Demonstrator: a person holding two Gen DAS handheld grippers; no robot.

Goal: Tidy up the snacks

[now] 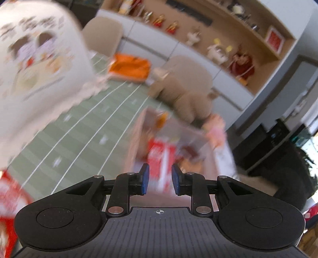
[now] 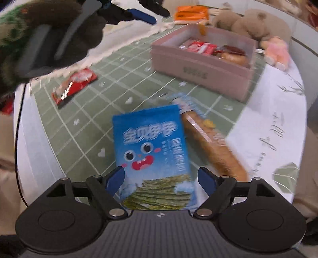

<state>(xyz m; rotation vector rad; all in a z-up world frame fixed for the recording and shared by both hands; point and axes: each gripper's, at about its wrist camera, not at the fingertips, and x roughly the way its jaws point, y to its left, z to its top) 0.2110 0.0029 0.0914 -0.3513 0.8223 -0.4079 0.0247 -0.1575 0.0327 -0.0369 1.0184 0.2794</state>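
My right gripper (image 2: 160, 179) is open, its blue fingers on either side of a blue seaweed snack bag (image 2: 152, 150) lying on the green checked tablecloth. A long bread stick in clear wrap (image 2: 213, 144) lies right of it. A red snack packet (image 2: 74, 84) lies at the left. A pink box (image 2: 202, 66) with several snacks stands beyond. My left gripper (image 1: 160, 179) is open and empty, held above the pink box (image 1: 137, 135); a red and white packet (image 1: 161, 156) shows inside. It also shows in the right wrist view (image 2: 139, 13), top left.
A large white printed bag (image 1: 37, 65) stands at the left. An orange packet (image 1: 130, 67) lies at the table's far side. Beige plush toys (image 1: 182, 93) and a pink one (image 2: 277, 51) sit behind the box. Chairs and a shelf with figurines lie beyond.
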